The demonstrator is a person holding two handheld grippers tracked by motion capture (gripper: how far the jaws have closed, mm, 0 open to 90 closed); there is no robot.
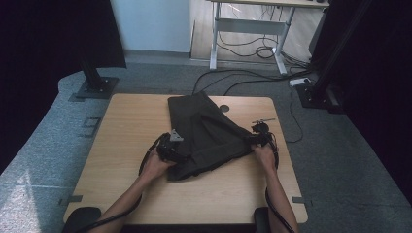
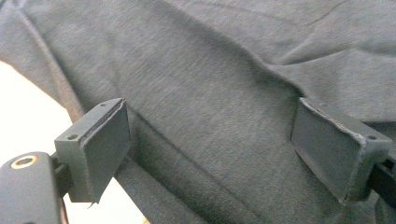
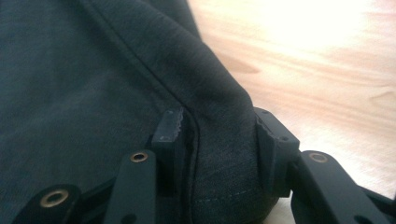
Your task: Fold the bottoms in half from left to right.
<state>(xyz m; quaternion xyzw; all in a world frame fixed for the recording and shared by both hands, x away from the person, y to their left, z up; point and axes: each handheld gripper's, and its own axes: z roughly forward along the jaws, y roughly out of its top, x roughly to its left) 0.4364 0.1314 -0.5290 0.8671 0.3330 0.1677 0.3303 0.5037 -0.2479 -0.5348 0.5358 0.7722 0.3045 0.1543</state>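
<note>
a dark folded garment (image 1: pixel 206 133) lies across the middle of the wooden table (image 1: pixel 121 145), running from the upper centre of the high view down toward the lower centre, its lower edge spread wider than its top.

the left tongs (image 1: pixel 176 149) sit at the garment's lower left edge, just left of centre in the high view. in the left gripper view (image 2: pixel 212 154) the two grey pads (image 2: pixel 100 142) stand wide apart over the cloth (image 2: pixel 224 93), which lies flat under them with a seam running between; the pads are not pressing on it, so these tongs are open.

the right tongs (image 1: pixel 256 137) are at the garment's right edge, right of centre in the high view, with the hand (image 1: pixel 265 155) just below them. in the right gripper view (image 3: pixel 219 140) a folded hem of the cloth (image 3: pixel 215 116) bulges up between the jaws, both pads lying against it: the tongs are gripping the garment's edge. bare table (image 3: pixel 317 60) shows in the upper right of that view.

a small dark round hole (image 1: pixel 224 108) in the table sits just right of the garment's top. nothing here is a container.
</note>
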